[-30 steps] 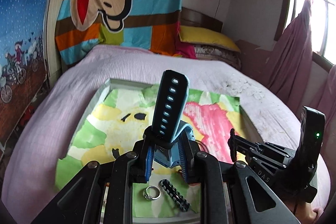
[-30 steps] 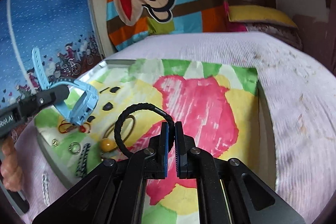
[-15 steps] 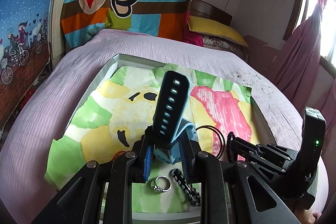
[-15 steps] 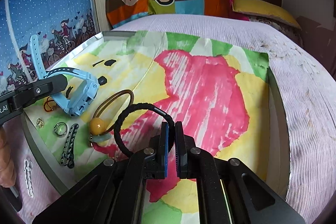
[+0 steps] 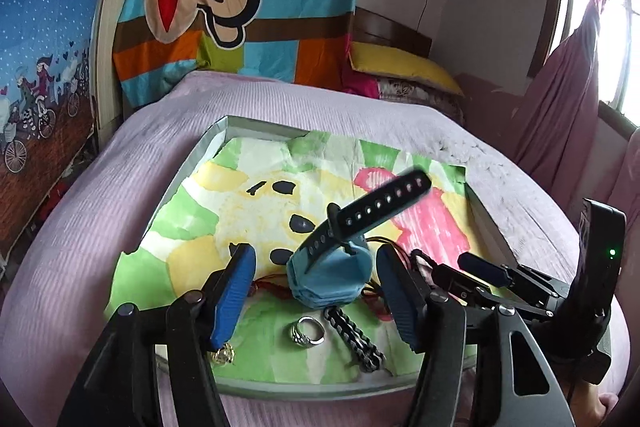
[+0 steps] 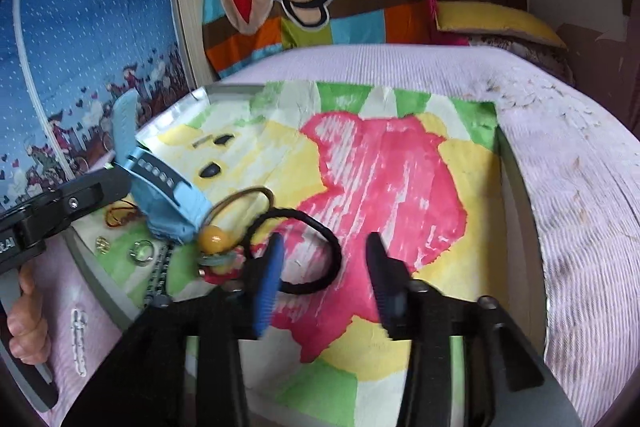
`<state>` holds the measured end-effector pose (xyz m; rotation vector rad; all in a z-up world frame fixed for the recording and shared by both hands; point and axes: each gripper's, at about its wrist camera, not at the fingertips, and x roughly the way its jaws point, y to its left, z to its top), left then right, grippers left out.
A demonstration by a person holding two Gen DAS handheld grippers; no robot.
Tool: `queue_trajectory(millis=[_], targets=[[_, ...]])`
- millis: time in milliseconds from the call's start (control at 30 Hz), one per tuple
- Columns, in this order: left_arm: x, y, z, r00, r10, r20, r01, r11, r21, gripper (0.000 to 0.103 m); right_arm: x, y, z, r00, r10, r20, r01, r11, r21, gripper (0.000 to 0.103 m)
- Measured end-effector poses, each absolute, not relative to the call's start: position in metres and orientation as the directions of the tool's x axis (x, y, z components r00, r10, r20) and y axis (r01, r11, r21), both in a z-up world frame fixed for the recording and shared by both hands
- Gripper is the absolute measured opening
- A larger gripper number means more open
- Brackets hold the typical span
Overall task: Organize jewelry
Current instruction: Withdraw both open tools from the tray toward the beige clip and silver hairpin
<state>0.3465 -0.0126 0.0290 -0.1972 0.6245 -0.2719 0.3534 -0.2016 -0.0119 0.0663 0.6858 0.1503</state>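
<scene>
A light-blue watch (image 5: pixel 332 275) with a long holed strap lies on the paper-lined tray (image 5: pixel 192 159), between the blue pads of my open left gripper (image 5: pixel 316 293), which do not touch it. In front of it lie a silver ring (image 5: pixel 307 331), a black chain bracelet (image 5: pixel 354 337) and a small gold piece (image 5: pixel 224 353). My right gripper (image 6: pixel 326 279) is open over a black hair tie (image 6: pixel 304 215) lying flat on the pink patch. A yellow bead (image 6: pixel 212 239) on a brown loop (image 6: pixel 244 195) rests between the watch (image 6: pixel 168 203) and the tie.
The tray's metal rim (image 6: pixel 516 187) sits on a lilac bedspread (image 5: pixel 132 167). A white strip-like piece (image 6: pixel 79 339) lies on the bedspread outside the tray's left edge. A person's hand (image 6: pixel 24 331) holds the left gripper's handle. Pillows and a striped hanging stand behind.
Both grippers have opened. The left one let go of the blue watch, whose strap tipped right; the right one released the black hair tie onto the paper.
</scene>
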Motion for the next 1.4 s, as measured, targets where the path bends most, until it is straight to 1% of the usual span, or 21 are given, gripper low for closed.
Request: queue_trajectory(millis=[100,133,167,200,233,267,333,367,400,433,467,500,567,600,767,1000,1200,1400], targets=[[0.337,-0.011,0.034,0.798,-0.295,-0.525,0.191,0.951,-0.245,0.061,0.342,-0.204,-0.005,0.794,0.165,-0.585,-0.119,0.986,0.116,0.040],[0.333,-0.010,0.036,0.808,-0.287,-0.515,0.190,0.954,-0.234,0.066,0.335,-0.205,-0.001,0.810,0.168,-0.561,-0.121,0.985,0.119,0.042],[0.329,-0.010,0.038,0.817,-0.278,-0.505,0.188,0.957,-0.223,0.069,0.331,-0.206,0.002,0.821,0.168,-0.545,-0.121,0.985,0.121,0.048],[0.324,-0.009,0.040,0.829,-0.268,-0.491,0.185,0.960,-0.212,0.075,0.323,-0.207,0.006,0.837,0.176,-0.518,-0.127,0.984,0.129,0.055],[0.318,-0.008,0.043,0.841,-0.258,-0.476,0.182,0.963,-0.201,0.079,0.317,-0.209,0.009,0.850,0.182,-0.494,-0.131,0.982,0.136,0.059],[0.313,-0.007,0.045,0.850,-0.251,-0.464,0.180,0.965,-0.193,0.080,0.313,-0.210,0.012,0.858,0.183,-0.481,-0.132,0.981,0.140,0.064],[0.303,-0.005,0.048,0.863,-0.241,-0.445,0.175,0.967,-0.185,0.087,0.297,-0.212,0.019,0.883,0.181,-0.433,-0.129,0.981,0.147,0.071],[0.296,-0.004,0.049,0.871,-0.232,-0.434,0.168,0.969,-0.180,0.089,0.291,-0.212,0.021,0.891,0.180,-0.418,-0.129,0.980,0.148,0.076],[0.292,-0.002,0.050,0.876,-0.226,-0.426,0.163,0.970,-0.178,0.095,0.283,-0.213,0.024,0.901,0.180,-0.395,-0.130,0.980,0.148,0.082],[0.286,0.000,0.051,0.885,-0.214,-0.414,0.153,0.973,-0.174,0.101,0.278,-0.213,0.025,0.906,0.180,-0.383,-0.132,0.980,0.148,0.085],[0.280,0.003,0.052,0.893,-0.203,-0.401,0.144,0.974,-0.172,0.103,0.269,-0.213,0.028,0.916,0.181,-0.358,-0.136,0.980,0.147,0.090],[0.276,0.004,0.052,0.898,-0.198,-0.393,0.140,0.975,-0.172,0.103,0.262,-0.214,0.029,0.923,0.180,-0.341,-0.137,0.980,0.146,0.094],[0.264,0.008,0.053,0.905,-0.191,-0.379,0.137,0.977,-0.164,0.103,0.247,-0.215,0.032,0.935,0.177,-0.306,-0.139,0.980,0.143,0.097],[0.260,0.010,0.054,0.908,-0.189,-0.374,0.137,0.977,-0.161,0.103,0.241,-0.215,0.033,0.940,0.178,-0.292,-0.141,0.980,0.143,0.101],[0.232,0.016,0.053,0.924,-0.171,-0.341,0.133,0.982,-0.132,0.103,0.211,-0.216,0.038,0.955,0.179,-0.234,-0.149,0.979,0.142,0.102],[0.193,0.024,0.046,0.939,-0.153,-0.309,0.122,0.986,-0.116,0.103,0.175,-0.210,0.036,0.963,0.189,-0.194,-0.168,0.979,0.119,0.102],[0.179,0.034,0.034,0.932,-0.160,-0.326,0.125,0.984,-0.126,0.103,0.147,-0.207,0.030,0.968,0.179,-0.177,-0.166,0.982,0.087,0.102],[0.168,0.044,0.022,0.925,-0.163,-0.343,0.120,0.983,-0.142,0.103,0.130,-0.204,0.021,0.965,0.182,-0.186,-0.174,0.983,0.058,0.102]])
